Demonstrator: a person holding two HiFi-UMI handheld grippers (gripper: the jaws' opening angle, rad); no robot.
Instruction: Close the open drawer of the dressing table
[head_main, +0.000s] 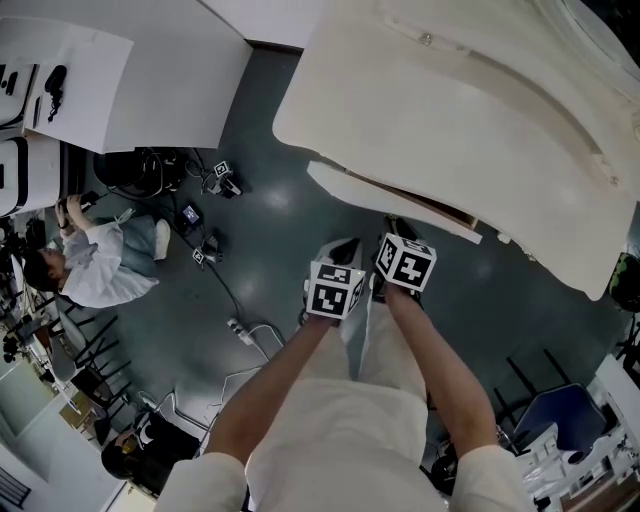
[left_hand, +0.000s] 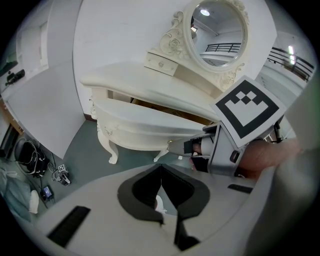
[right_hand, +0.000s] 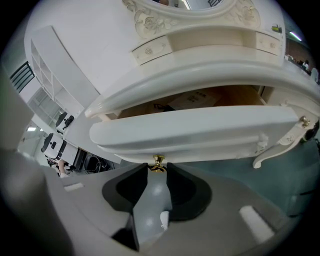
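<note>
Counting what stands here: one dressing table (left_hand: 150, 82), one oval mirror (left_hand: 217, 30) on its counter, one open drawer (right_hand: 200, 127) and one gold knob (right_hand: 158, 160) at the middle of the drawer front. The drawer hangs pulled out below the dressing table's counter edge, its inside showing in the right gripper view. Two bare forearms (head_main: 440, 370) reach forward side by side, bringing both grippers close together in front of the drawer. The right gripper (right_hand: 158, 166) is narrowed onto the knob, which sits between its jaw tips. The left gripper (left_hand: 160, 167), just left of the right one and short of the drawer front, has its jaw tips together and holds nothing.
</note>
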